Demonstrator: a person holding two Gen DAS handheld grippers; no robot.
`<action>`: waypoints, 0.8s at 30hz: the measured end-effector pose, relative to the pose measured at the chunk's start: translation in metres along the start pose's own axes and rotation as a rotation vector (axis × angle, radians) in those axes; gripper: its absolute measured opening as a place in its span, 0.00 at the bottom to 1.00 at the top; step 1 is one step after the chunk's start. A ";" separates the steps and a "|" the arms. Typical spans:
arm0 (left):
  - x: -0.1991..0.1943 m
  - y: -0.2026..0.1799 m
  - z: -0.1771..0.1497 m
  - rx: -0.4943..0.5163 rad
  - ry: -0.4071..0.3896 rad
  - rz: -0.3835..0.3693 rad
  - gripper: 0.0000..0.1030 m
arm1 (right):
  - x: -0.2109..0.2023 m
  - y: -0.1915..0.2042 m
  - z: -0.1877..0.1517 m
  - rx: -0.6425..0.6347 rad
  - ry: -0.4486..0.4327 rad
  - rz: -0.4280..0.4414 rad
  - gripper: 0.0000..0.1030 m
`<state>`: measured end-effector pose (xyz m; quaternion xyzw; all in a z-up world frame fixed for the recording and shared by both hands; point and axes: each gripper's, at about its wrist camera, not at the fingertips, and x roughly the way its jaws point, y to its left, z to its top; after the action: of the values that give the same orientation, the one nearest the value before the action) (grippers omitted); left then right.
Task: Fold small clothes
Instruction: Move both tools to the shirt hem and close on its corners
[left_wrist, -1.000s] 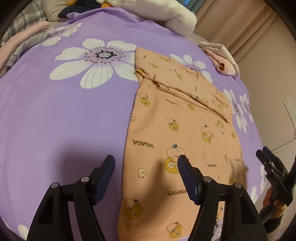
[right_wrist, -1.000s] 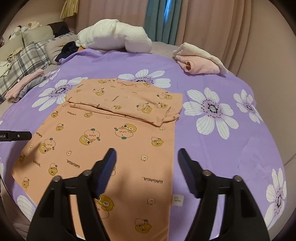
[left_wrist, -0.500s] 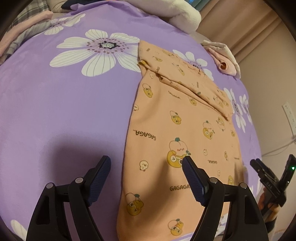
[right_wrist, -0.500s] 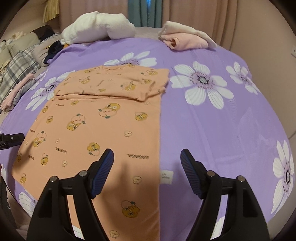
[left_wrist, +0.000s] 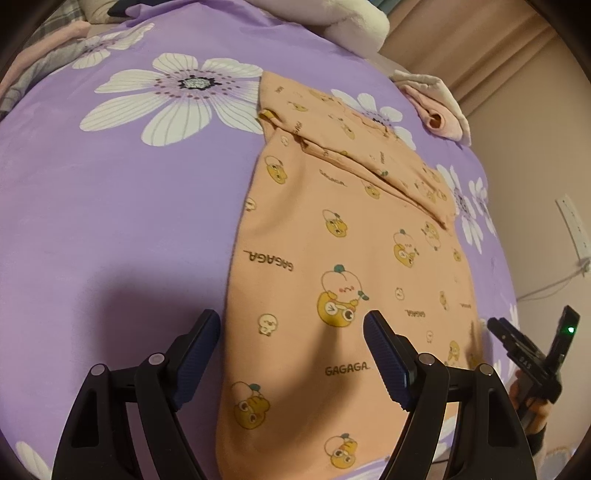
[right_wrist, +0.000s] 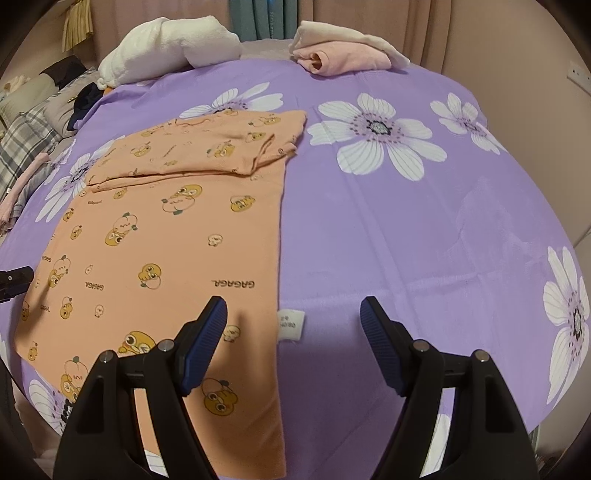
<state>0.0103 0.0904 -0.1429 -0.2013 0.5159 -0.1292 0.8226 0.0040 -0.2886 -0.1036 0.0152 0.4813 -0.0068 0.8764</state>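
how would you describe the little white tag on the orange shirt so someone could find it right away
Start from the purple flowered bedsheet and find the orange cartoon-print shirt spread flat on it. Follow the shirt's long straight side edge toward the camera: the white tag sticks out from it onto the sheet. It is the only small plain white rectangle there, unlike the big white printed flowers.

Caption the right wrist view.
Open right gripper above the orange shirt's side edge on a purple flowered sheet.

Shirt (left_wrist: 343, 266) flat on bedsheet (left_wrist: 122, 221); towel (right_wrist: 166, 48) behind.
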 end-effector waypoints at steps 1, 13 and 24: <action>0.001 -0.001 -0.001 0.000 0.003 -0.005 0.76 | 0.001 -0.001 -0.001 0.005 0.006 0.004 0.73; 0.008 -0.002 -0.004 0.004 0.046 -0.131 0.76 | 0.023 -0.023 -0.021 0.201 0.116 0.360 0.70; 0.028 0.008 0.017 -0.108 0.073 -0.347 0.76 | 0.057 -0.021 -0.013 0.363 0.157 0.626 0.43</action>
<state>0.0381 0.0891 -0.1620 -0.3263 0.5091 -0.2484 0.7567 0.0230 -0.3093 -0.1588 0.3175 0.5100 0.1777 0.7794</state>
